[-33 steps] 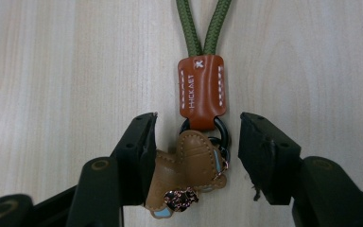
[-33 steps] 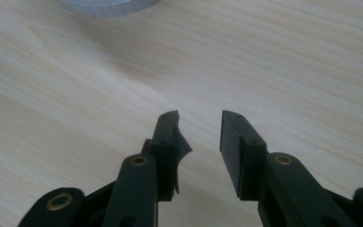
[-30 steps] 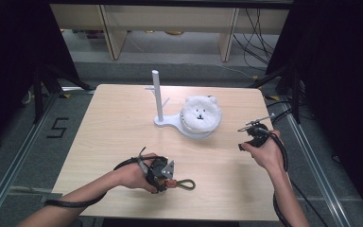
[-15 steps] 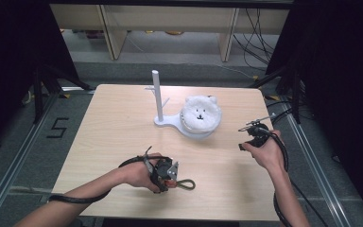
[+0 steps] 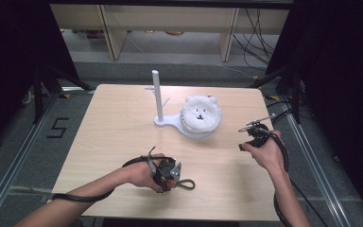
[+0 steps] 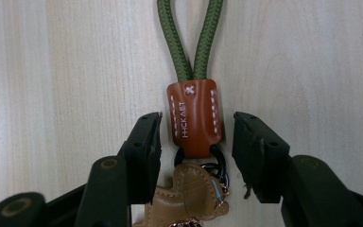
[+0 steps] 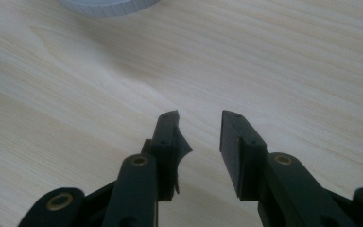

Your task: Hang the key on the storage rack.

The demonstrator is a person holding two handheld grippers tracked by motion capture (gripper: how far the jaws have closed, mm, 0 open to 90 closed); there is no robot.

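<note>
A keychain lies on the wooden table (image 5: 108, 142): a green cord loop (image 6: 191, 42) runs into an orange-brown leather tab (image 6: 194, 116), with a tan leather charm (image 6: 189, 198) below it. My left gripper (image 6: 196, 120) is open, one jaw on each side of the tab with small gaps. In the high view the left gripper (image 5: 176, 176) sits near the front edge, with the green cord loop (image 5: 187, 185) lying just to its right. My right gripper (image 7: 198, 116) is open over bare wood with nothing between its jaws; the high view shows the right gripper (image 5: 249, 135) at the table's right side.
A white stand (image 5: 157, 94) with an upright post and side pegs rises at the table's middle back. A white bear-faced plush (image 5: 199, 115) rests on the stand's base to its right. Its white edge (image 7: 108, 5) shows at the top of the right gripper view.
My left gripper has edged slightly to the right along the front of the table. The right gripper and the stand have stayed put.
</note>
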